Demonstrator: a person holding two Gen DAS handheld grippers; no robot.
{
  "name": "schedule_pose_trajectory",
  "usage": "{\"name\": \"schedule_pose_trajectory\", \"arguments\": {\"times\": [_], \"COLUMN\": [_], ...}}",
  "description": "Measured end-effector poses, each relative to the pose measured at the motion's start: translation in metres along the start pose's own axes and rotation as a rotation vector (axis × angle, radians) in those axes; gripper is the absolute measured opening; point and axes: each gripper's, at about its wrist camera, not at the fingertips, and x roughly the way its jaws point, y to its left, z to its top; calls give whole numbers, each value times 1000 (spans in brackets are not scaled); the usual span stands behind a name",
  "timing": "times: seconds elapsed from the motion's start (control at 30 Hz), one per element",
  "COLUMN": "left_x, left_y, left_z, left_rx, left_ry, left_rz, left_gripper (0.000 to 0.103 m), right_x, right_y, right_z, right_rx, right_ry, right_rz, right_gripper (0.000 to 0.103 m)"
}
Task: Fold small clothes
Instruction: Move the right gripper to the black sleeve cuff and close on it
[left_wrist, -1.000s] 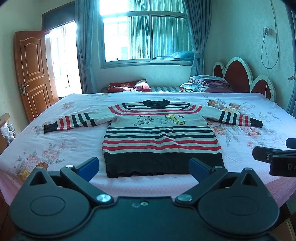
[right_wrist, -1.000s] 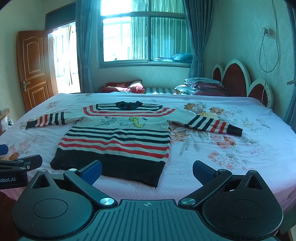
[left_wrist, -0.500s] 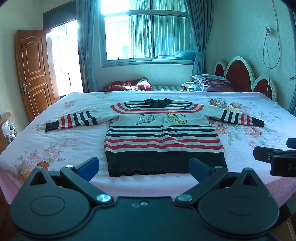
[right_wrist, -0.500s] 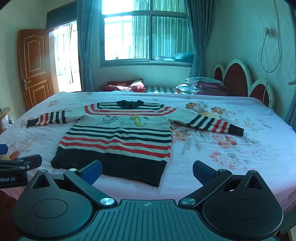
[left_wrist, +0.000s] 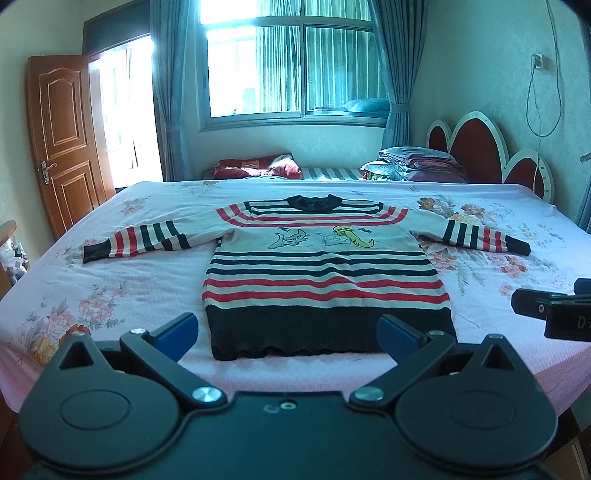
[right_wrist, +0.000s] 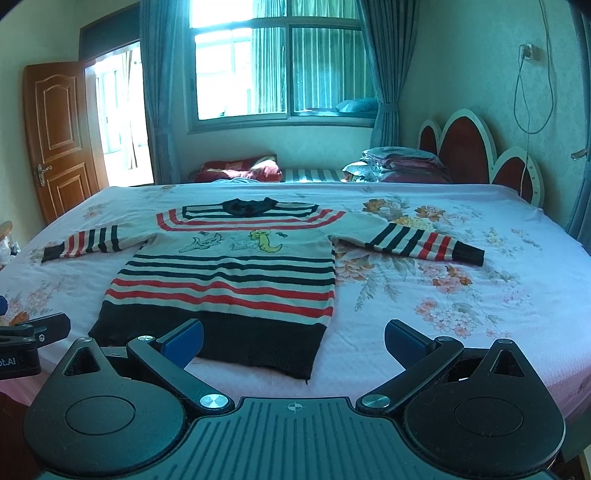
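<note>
A small striped sweater (left_wrist: 325, 273) lies flat, face up, on the bed, sleeves spread out to both sides, dark hem toward me. It also shows in the right wrist view (right_wrist: 229, 273). My left gripper (left_wrist: 288, 332) is open and empty, just in front of the hem at the bed's near edge. My right gripper (right_wrist: 293, 339) is open and empty, in front of the hem's right corner. Each gripper shows at the edge of the other's view: the right gripper (left_wrist: 554, 314) and the left gripper (right_wrist: 26, 339).
The bed (left_wrist: 110, 280) has a pink floral sheet. A red and white headboard (left_wrist: 491, 155) stands at the right. Folded bedding (left_wrist: 413, 166) and a red pillow (left_wrist: 255, 170) lie at the far side. A wooden door (left_wrist: 62, 140) stands at the left.
Both grippers have moved slightly forward and tilted down toward the sweater; it sits a little lower and larger in both views. Both stay open.
</note>
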Motion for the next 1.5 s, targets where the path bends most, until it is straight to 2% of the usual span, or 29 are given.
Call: {"name": "schedule_pose_trajectory", "arguments": {"times": [0.37,0.53,0.7,0.9,0.97,1.17,1.23,1.37,1.5], "left_x": [73,107,136,176,188,223,240,273,309], "left_y": [3,7,17,20,13,-15,-32,-66,-101], "left_z": [36,56,71,79,79,84,90,105,121], "left_rx": [-48,-14,2,1,13,24,50,85,111], "left_ry": [7,2,24,79,75,58,48,71,138], "left_rz": [-126,-127,-162,-153,-132,-167,-147,-145,-191], "left_gripper": [103,103,103,103,103,103,103,103,103], "right_x": [55,86,112,138,146,181,201,245,278], "right_y": [-18,-23,-22,-27,-35,-93,-119,-177,-232], "right_z": [23,40,57,69,73,84,88,97,102], "right_rx": [67,104,141,153,158,231,261,333,413], "right_ry": [9,6,-12,-8,-15,-26,-16,54,96], "right_rz": [-95,-142,-172,-193,-202,-256,-266,-245,-264], "right_gripper": [103,103,103,103,103,103,103,103,103]}}
